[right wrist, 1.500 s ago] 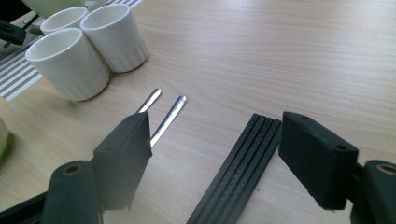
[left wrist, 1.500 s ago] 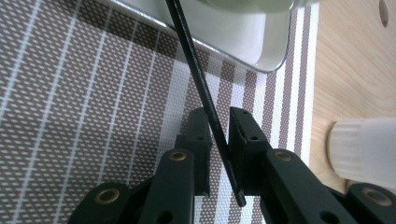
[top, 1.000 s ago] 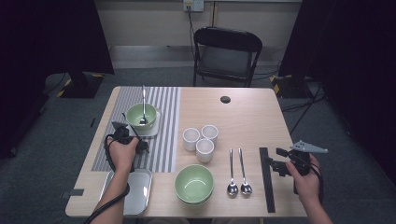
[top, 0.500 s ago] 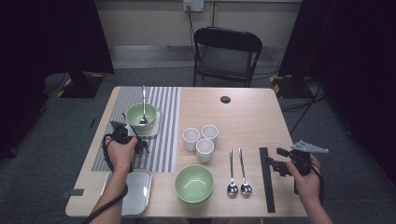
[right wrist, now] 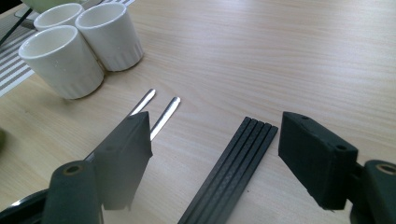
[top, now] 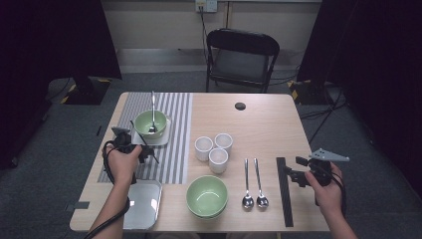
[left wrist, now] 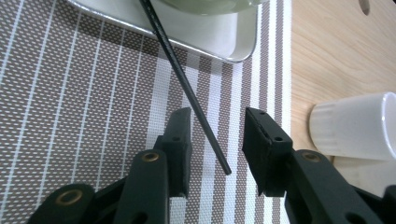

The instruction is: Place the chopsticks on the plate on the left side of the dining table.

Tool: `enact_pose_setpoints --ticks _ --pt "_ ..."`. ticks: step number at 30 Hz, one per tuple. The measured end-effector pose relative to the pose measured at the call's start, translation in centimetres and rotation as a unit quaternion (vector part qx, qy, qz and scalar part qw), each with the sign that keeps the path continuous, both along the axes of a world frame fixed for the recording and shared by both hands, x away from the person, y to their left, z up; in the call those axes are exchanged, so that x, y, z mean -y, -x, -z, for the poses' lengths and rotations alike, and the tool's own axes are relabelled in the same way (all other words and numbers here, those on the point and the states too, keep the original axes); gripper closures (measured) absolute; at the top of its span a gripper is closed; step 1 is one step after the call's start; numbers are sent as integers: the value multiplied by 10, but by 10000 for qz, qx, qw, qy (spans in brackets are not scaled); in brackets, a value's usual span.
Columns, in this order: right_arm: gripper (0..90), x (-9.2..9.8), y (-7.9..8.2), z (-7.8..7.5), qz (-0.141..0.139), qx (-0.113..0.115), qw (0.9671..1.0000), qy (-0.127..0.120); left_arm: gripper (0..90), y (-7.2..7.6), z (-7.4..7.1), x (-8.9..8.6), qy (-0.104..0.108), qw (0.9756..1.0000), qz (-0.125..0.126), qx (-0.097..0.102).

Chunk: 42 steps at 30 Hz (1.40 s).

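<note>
Your left hand-held gripper (left wrist: 217, 140) has just been opening, pads apart around a black chopstick (left wrist: 187, 84) laid on the striped placemat (left wrist: 70, 102) beside the small tray (left wrist: 224, 42), while your right hand-held gripper (right wrist: 215, 154) waits wide open above the remaining chopsticks (right wrist: 233, 168).

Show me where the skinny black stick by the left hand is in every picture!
High view: the black stick lies slanted on the striped mat, left of middle.
Left gripper view: centre, loose between the jaws of the left gripper, which have just been opening.
Right gripper view: probably the thin dark line in the top left corner.
Shared landmark: the white cups.
</note>
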State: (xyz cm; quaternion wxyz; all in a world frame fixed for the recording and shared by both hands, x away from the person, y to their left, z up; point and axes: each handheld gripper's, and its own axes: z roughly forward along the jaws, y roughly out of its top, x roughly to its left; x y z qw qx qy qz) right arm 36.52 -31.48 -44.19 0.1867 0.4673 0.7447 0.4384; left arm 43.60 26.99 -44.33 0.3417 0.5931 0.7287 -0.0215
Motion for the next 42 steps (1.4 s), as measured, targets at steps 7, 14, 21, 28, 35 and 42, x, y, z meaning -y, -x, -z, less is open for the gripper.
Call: enact_pose_setpoints --ticks 7,14,21,28,35,42 --pt "251 1 0 0 -16 -53 9998 174 572 4 -12 4 -4 9998 72 185" --pt "250 3 -1 2 -16 -104 9995 300 505 8 -19 6 -15 9993 231 296" --pt "241 7 0 8 -25 -219 9990 400 432 9 -23 10 -164 9981 400 428" --pt "236 12 1 14 73 -300 9985 453 396 12 -24 15 -289 9968 528 534" --pt "239 11 3 16 134 -312 9981 508 376 15 -27 18 -376 9940 755 691" --pt "286 11 4 21 150 -381 9974 588 362 19 -32 21 -493 9916 868 819"
